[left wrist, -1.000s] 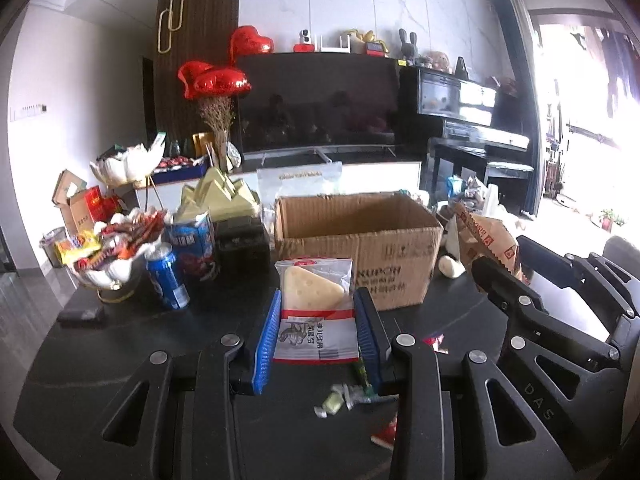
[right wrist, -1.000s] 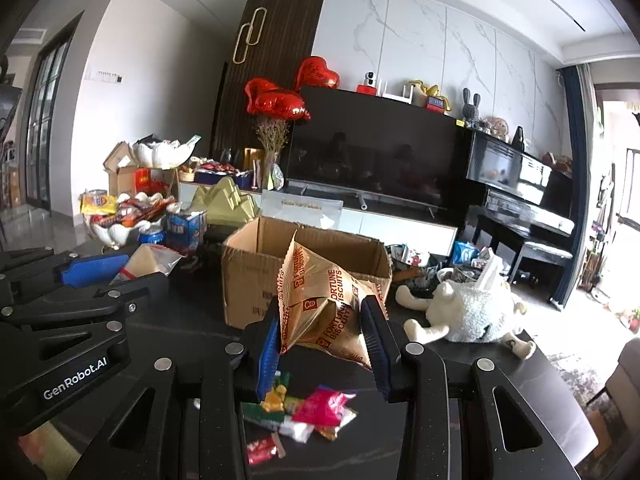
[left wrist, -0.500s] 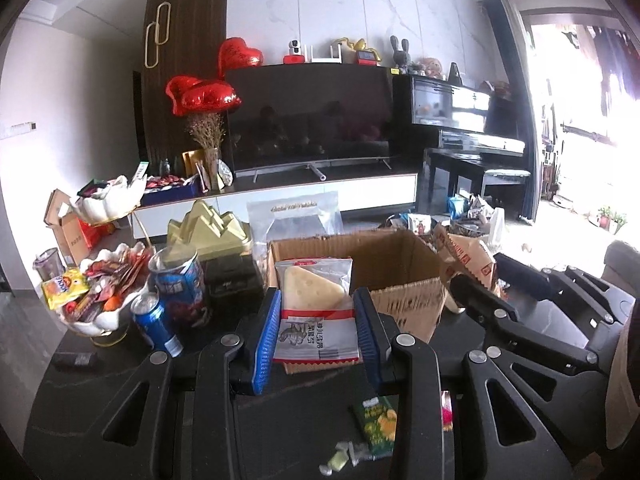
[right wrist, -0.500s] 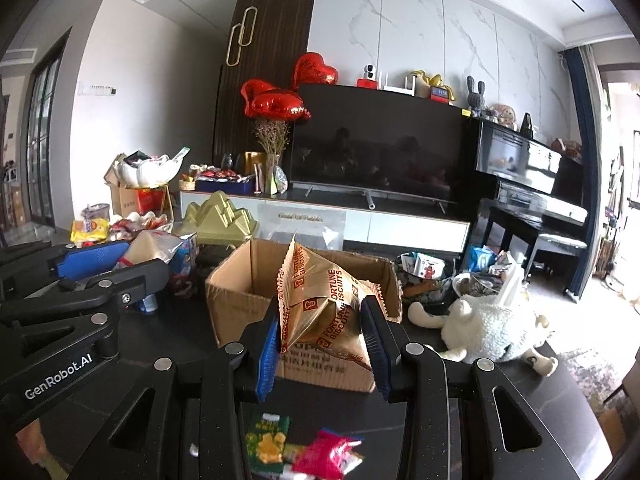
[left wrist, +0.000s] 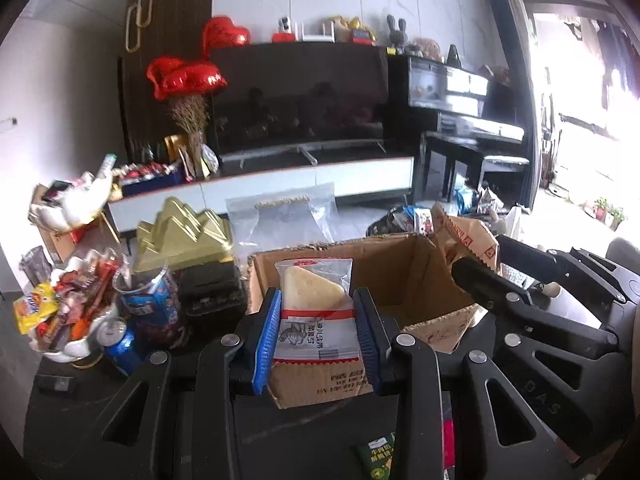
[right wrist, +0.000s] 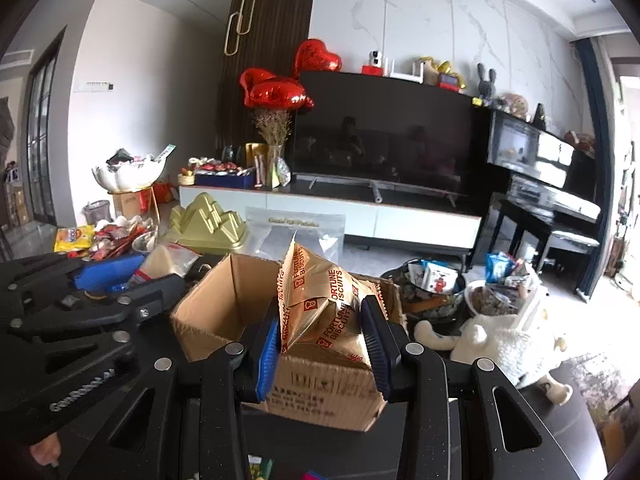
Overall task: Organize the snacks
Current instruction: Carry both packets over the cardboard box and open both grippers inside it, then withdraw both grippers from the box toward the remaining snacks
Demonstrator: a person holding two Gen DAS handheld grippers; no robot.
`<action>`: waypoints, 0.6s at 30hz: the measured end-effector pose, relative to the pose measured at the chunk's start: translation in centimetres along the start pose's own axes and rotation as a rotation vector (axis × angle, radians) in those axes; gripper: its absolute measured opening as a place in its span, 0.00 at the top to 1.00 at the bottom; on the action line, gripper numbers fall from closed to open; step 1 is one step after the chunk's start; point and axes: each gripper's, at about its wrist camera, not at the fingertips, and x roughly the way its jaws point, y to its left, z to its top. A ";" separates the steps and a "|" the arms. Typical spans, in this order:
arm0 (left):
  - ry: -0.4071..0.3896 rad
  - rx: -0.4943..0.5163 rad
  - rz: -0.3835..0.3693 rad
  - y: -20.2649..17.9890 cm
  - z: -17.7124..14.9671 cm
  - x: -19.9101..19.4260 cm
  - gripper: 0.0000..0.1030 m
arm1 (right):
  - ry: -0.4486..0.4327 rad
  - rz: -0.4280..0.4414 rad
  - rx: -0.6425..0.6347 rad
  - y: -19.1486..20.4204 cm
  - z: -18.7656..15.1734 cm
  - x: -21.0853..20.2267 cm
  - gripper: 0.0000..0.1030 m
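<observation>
My left gripper (left wrist: 316,320) is shut on a clear cake packet (left wrist: 316,312) with a yellow wedge and red stripe, held above the near left corner of the open cardboard box (left wrist: 404,280). My right gripper (right wrist: 324,340) is shut on a golden Fortune Biscuits bag (right wrist: 324,304), held over the near right edge of the same box (right wrist: 224,312). The right gripper shows in the left wrist view (left wrist: 492,292) with the biscuit bag (left wrist: 468,236) over the box's right side. The left gripper's blue pad and its packet show at the left in the right wrist view (right wrist: 116,272).
A white bowl of snacks (left wrist: 68,316), blue cans (left wrist: 120,344) and a gold mountain-shaped tin (left wrist: 184,236) stand left of the box. A plush sheep (right wrist: 508,340) and snack bowls (right wrist: 432,284) lie to its right. Small packets (left wrist: 376,456) lie on the dark table near me.
Both grippers have risen and moved forward with their packets, from in front of the box to over its near edge. The box interior now shows.
</observation>
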 end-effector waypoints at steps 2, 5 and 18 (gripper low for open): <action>0.030 -0.012 -0.015 0.2 0.3 1.1 0.65 | 0.021 0.018 0.002 -0.2 0.3 1.1 0.62; 0.057 -0.017 -0.024 0.5 0.6 2.5 0.65 | 0.047 0.040 0.009 -0.6 0.7 2.7 0.62; 0.094 -0.037 0.015 1.0 1.2 4.5 0.45 | 0.107 -0.002 0.074 -2.6 0.4 5.6 0.47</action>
